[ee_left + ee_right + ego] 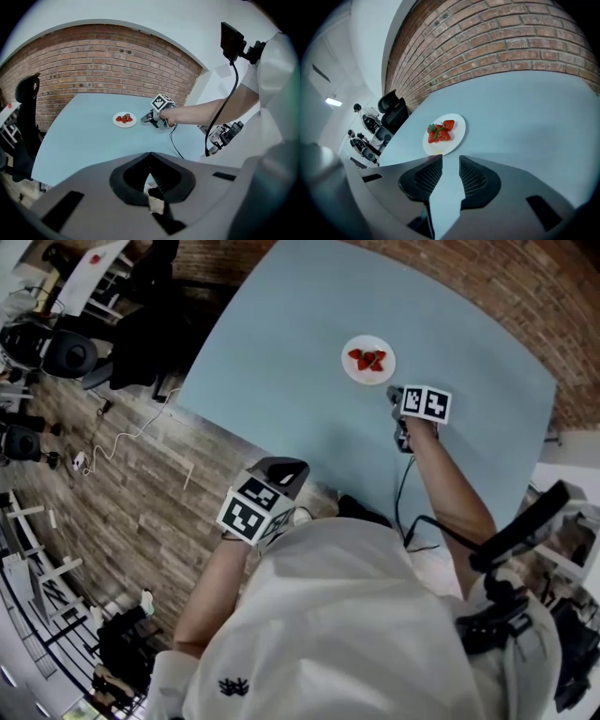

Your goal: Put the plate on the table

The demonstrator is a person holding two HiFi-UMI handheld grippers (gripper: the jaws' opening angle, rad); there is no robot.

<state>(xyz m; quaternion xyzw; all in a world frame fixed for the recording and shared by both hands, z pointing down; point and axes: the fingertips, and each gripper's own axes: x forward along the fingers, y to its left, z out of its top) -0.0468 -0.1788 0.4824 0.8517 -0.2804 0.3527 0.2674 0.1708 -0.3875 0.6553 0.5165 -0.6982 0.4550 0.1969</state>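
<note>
A small white plate [368, 373] holding red strawberries [367, 358] rests flat on the light blue table [281, 352], towards its far side. My right gripper [395, 394] is low over the table just right of the plate and apart from it. In the right gripper view its jaws [450, 161] are open with a narrow gap and nothing between them, and the plate [454, 136] lies just ahead. My left gripper [286, 468] is held back at the table's near edge, close to my body. Its jaws [150, 159] are shut and empty. The plate [124, 123] shows far ahead of it.
A brick wall [108, 61] runs behind the table. Black office chairs [141, 324] stand off the table's left edge, over a wood floor with a loose white cable [112, 442]. A black cable [405, 493] trails from my right gripper across the table.
</note>
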